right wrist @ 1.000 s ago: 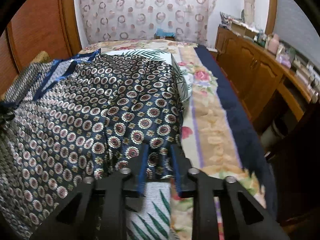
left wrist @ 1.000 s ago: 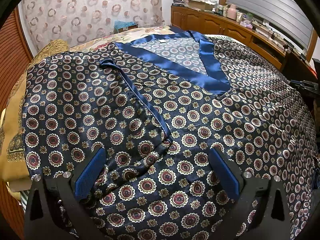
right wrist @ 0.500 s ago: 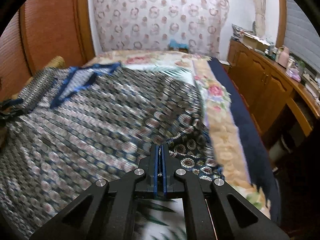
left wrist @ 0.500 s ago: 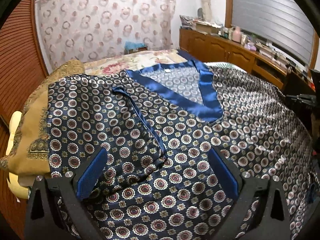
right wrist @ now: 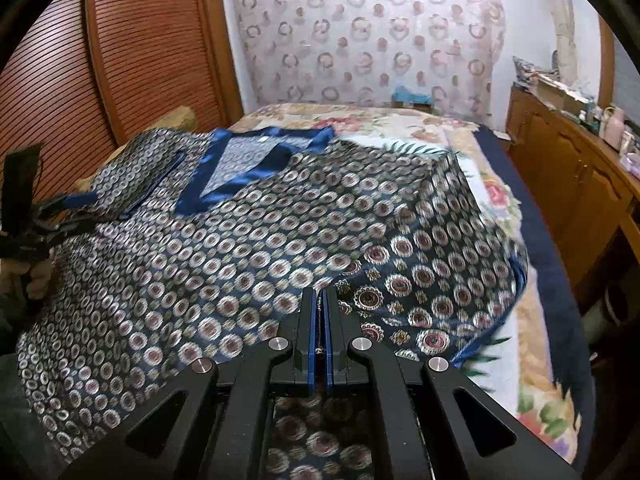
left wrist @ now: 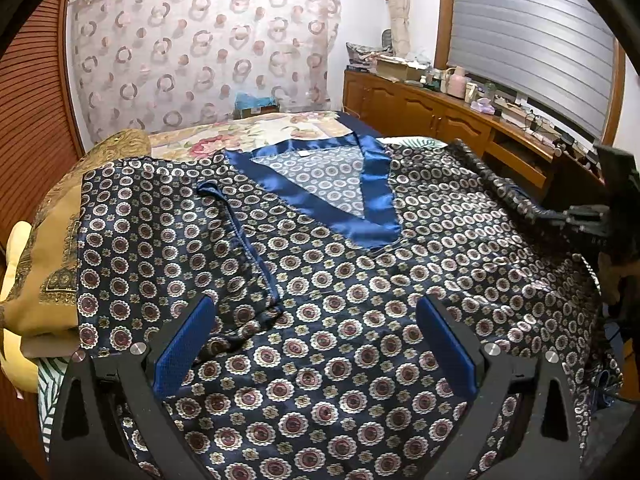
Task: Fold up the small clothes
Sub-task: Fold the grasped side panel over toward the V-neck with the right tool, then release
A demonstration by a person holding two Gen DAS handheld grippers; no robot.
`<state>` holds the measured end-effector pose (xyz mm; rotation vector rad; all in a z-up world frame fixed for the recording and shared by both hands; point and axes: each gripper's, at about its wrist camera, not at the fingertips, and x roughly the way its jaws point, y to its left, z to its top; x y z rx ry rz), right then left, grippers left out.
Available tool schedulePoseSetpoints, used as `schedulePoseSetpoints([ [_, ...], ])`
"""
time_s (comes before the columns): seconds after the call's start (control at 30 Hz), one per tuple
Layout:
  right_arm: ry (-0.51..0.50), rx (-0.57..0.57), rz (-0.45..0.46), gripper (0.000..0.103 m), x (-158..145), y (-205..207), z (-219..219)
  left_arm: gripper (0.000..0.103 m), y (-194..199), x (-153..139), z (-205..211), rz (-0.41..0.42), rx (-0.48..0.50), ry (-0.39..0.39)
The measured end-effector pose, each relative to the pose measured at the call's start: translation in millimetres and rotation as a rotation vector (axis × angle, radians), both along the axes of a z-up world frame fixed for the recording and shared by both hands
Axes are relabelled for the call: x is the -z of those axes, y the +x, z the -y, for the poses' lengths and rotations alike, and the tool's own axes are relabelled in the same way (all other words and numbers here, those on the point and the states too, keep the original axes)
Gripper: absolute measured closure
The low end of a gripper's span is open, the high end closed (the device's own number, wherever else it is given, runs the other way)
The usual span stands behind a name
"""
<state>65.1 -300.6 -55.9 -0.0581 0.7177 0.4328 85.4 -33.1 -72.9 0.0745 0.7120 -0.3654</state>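
While the right tool [right wrist: 319, 320] clamps the patterned shirt [left wrist: 340, 280] edge, lifted over the bed [right wrist: 500, 184], the left tool [left wrist: 316, 344] hovers unclenched; folding the side inward likely comes next.

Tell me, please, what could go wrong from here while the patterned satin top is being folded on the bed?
1. The right gripper is shut on only a thin edge of the satin top; the glossy cloth could slip out mid-fold.
2. The left gripper is open above the top, pinning nothing, so a pull from the right may drag the whole garment instead of folding it.
3. The left sleeve is folded in already, and dragging could undo it.
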Motion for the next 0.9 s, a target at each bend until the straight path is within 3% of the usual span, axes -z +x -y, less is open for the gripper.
schedulePoseSetpoints([
  [0.23,-0.001,0.015,-0.035,0.098,5,-2,11,0.002,-3,-1,4,0.0,-0.002,-0.015],
  [0.47,0.002,0.037,0.02,0.092,-23,-13,11,0.002,-12,-7,12,0.021,0.009,-0.01],
  [0.57,-0.023,0.05,0.058,0.083,-33,-17,14,0.002,-16,-11,18,0.031,0.022,-0.013],
  [0.63,-0.053,0.075,0.071,0.065,-37,-17,19,0.002,-19,-14,22,0.039,0.032,-0.015],
  [0.9,-0.078,0.177,-0.002,0.065,-12,-3,52,0.002,-24,-14,34,0.039,0.058,-0.011],
])
